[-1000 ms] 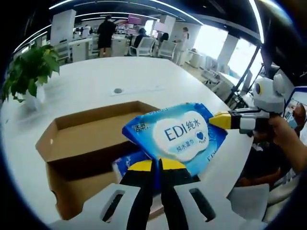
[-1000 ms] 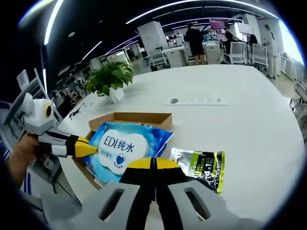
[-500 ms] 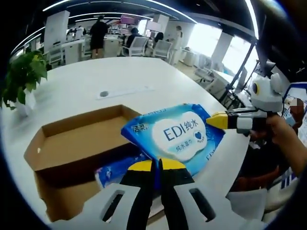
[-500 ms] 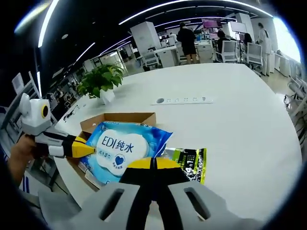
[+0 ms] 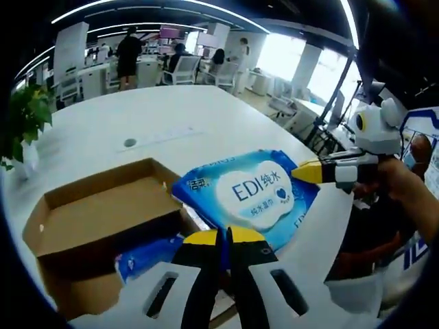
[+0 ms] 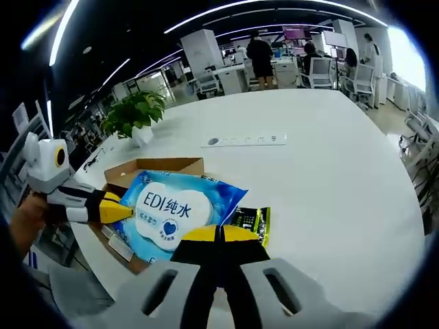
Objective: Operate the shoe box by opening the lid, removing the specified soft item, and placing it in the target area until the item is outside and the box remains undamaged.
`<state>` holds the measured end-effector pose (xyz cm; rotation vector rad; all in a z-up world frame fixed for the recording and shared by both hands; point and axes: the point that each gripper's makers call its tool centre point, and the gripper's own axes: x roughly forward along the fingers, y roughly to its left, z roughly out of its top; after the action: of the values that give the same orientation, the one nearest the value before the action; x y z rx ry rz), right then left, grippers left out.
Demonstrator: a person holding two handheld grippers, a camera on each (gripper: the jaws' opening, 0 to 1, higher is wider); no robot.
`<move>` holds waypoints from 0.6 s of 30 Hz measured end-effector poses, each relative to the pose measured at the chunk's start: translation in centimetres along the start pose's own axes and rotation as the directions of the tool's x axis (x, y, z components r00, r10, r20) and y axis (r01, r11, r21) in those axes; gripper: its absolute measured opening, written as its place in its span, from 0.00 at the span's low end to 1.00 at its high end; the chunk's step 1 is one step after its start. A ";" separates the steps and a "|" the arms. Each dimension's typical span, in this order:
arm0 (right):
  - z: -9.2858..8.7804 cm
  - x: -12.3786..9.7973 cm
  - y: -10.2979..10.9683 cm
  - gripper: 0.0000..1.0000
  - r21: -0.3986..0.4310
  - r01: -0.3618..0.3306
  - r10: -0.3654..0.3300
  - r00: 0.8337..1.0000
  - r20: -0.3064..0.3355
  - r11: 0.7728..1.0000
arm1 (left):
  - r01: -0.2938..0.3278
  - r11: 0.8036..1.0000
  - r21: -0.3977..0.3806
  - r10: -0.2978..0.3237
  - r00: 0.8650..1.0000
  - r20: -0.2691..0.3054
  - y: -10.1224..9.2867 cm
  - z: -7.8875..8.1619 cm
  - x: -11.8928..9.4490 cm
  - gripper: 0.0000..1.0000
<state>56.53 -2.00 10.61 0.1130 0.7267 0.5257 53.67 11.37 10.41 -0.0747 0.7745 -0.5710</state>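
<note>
- Above a brown cardboard shoe box [image 5: 89,226] [image 6: 161,166], two yellow-tipped grippers held a blue plastic wet-wipes pack [image 5: 247,195] [image 6: 175,212] at opposite edges; its white label read "EDI 纯水".
- Left gripper [image 5: 224,240] [image 6: 127,213]: jaws pinched shut on the pack's near edge.
- Right gripper [image 6: 219,234] [image 5: 300,173]: jaws likewise clamped on the pack's other edge.
- Inside the open box lay another blue packet [image 5: 147,250].
- Beside the box, a black-and-green foil pouch [image 6: 252,221] rested on the white round table [image 5: 137,113] [image 6: 322,178].
- Behind it stood a potted green plant [image 6: 136,113] [image 5: 20,123], with people standing and seated among open-plan office desks.
</note>
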 end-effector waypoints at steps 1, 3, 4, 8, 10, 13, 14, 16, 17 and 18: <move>-0.1 0.0 -0.2 0.00 0.000 0.002 -0.002 1.000 -0.002 1.000 | 0.001 1.000 0.001 -0.001 1.000 0.000 -0.1 0.0 0.2 0.00; -0.3 0.1 -0.6 0.00 0.004 0.007 -0.007 1.000 -0.004 1.000 | 0.004 1.000 0.005 -0.004 1.000 -0.003 -0.3 -0.1 0.6 0.00; -0.5 0.1 -0.8 0.00 0.004 0.009 -0.009 1.000 -0.008 1.000 | 0.006 1.000 0.011 -0.006 1.000 -0.007 -0.4 -0.2 0.8 0.00; -1.0 0.2 -1.5 0.00 0.016 0.018 -0.017 1.000 -0.013 1.000 | 0.012 1.000 0.014 -0.011 1.000 -0.016 -0.5 -0.5 1.6 0.00; -1.2 0.3 -1.9 0.00 0.015 0.024 -0.023 1.000 -0.018 1.000 | 0.016 1.000 0.017 -0.016 1.000 -0.021 -0.7 -0.6 2.0 0.00; -1.5 0.5 -2.6 0.00 0.019 0.034 -0.033 0.999 -0.028 0.999 | 0.022 1.000 0.020 -0.021 0.999 -0.028 -0.8 -0.8 2.7 0.00; -1.6 0.6 -2.7 0.00 0.018 0.036 -0.036 0.999 -0.031 0.999 | 0.023 1.000 0.021 -0.023 0.999 -0.030 -0.9 -0.9 2.9 0.00; -1.8 0.8 -3.0 0.00 0.015 0.041 -0.041 0.998 -0.038 0.999 | 0.027 0.999 0.020 -0.027 0.999 -0.037 -0.9 -1.0 3.4 0.00; -1.9 0.9 -3.2 0.00 0.015 0.043 -0.042 0.998 -0.041 0.999 | 0.030 0.999 0.022 -0.029 0.999 -0.043 -0.9 -1.1 3.7 0.00; -2.0 1.1 -3.4 0.00 0.015 0.044 -0.043 0.998 -0.044 0.999 | 0.030 0.999 0.020 -0.029 0.999 -0.046 -0.9 -1.2 3.9 0.00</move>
<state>57.33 -4.58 7.45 0.1004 0.7743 0.4818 54.68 8.81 7.30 -0.0540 0.8129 -0.6108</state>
